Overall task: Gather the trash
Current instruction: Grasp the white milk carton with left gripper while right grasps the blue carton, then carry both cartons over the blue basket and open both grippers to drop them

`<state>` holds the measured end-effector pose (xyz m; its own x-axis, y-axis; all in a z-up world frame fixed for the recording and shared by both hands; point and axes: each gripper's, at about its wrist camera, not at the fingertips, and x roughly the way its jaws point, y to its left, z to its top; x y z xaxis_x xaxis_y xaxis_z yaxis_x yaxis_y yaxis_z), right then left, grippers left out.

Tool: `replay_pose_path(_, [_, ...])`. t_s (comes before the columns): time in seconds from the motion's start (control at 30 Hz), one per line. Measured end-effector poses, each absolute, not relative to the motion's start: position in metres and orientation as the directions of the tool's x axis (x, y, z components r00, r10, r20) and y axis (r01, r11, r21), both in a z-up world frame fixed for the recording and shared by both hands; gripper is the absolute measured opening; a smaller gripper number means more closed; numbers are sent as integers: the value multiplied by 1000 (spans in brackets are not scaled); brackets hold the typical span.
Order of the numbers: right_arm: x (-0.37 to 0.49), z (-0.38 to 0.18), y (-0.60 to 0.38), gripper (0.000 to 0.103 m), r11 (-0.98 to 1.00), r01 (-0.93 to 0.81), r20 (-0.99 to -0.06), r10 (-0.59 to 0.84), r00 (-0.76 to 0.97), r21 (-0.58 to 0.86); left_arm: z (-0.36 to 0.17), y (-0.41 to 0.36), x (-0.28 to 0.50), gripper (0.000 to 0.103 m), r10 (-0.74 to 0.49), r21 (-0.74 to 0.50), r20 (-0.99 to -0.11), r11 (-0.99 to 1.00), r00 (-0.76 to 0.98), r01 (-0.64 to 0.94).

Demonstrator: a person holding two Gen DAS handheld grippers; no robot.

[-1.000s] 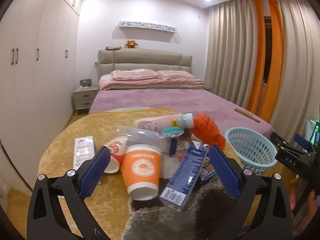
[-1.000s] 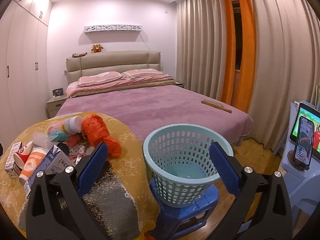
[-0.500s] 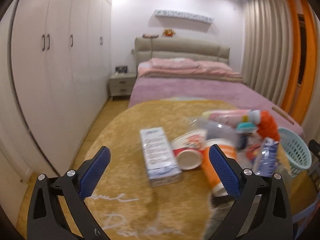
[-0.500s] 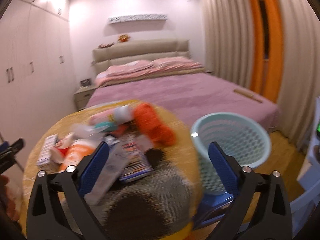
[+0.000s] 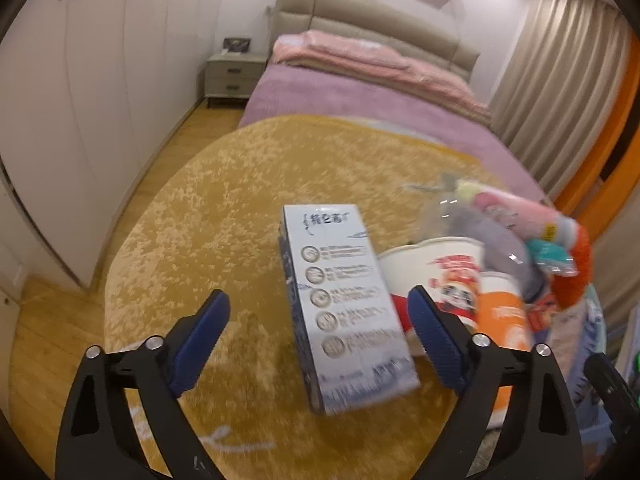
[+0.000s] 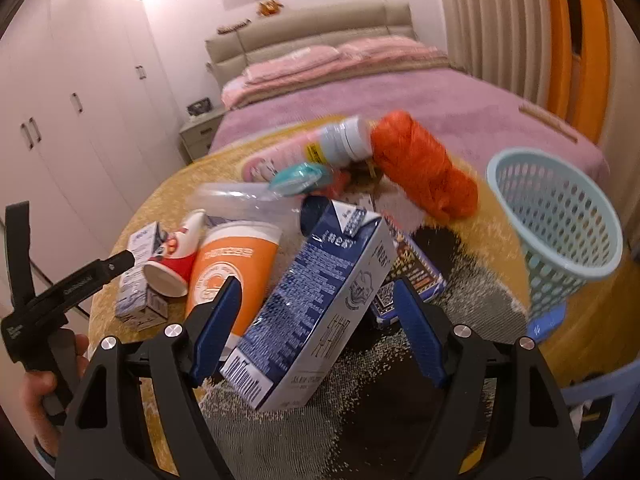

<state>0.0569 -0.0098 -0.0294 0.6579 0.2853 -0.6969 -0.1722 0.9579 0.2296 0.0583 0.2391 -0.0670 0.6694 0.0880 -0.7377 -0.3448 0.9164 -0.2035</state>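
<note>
Tongs both released; your left tongs [image 5: 318, 330] straddle the white carton [image 5: 346, 306]; right tongs [image 6: 316, 320] straddle the blue carton [image 6: 316, 312] on the desk [image 5: 224, 200].

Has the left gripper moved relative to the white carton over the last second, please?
Yes. The left gripper swung left off the orange cup and now straddles the white carton, tongs open.

We see the trash heaped on a round yellow table: a white milk carton [image 5: 347, 304] lying flat, a tipped red-and-white paper cup [image 6: 173, 258] touching it, an orange paper cup [image 6: 226, 276] on its side, a tilted blue carton [image 6: 316, 312], a pink bottle [image 6: 304, 152], an orange bag [image 6: 426, 170]. The light-blue mesh basket [image 6: 560, 216] stands beside the table.
</note>
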Motion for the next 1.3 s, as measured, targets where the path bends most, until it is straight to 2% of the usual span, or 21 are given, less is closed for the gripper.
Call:
replay_pose_path(0.3, [80,-59,1,74,955,-139,-776,295,558,263,-89,237,74,83,59,-192,-791,921,609,-340])
replay_pose_path(0.37, [78,-59,1,71,955,-151,-769,295,567,255,-92,233,74,82,77,-167,-797,925,599,-342])
replay_pose_path(0.43, [73,-55,1,61,958,-168,-762,288,580,234,-93,231,72,76,96,-141,-801,929,591,-343])
replay_pose_path(0.5, [70,-52,0,51,960,-182,-758,281,589,214,-92,230,67,59,111,-130,-798,928,592,-349])
replay_pose_path(0.6, [65,-50,-7,42,955,-202,-751,296,590,217,-87,230,57,52,119,-137,-783,925,610,-355])
replay_pose_path(0.7, [63,-45,-22,38,949,-194,-726,317,610,250,-79,231,44,51,142,-144,-759,916,635,-376])
replay_pose_path(0.93, [64,-23,-45,37,929,-226,-669,368,646,293,-41,221,20,51,195,-133,-683,915,704,-381])
replay_pose_path(1.17, [59,5,-79,37,929,-214,-590,357,724,301,-3,177,23,51,164,-124,-610,946,775,-298])
replay_pose_path(1.3, [63,18,-117,37,941,-152,-552,302,778,301,15,135,35,51,97,-129,-574,970,813,-207])
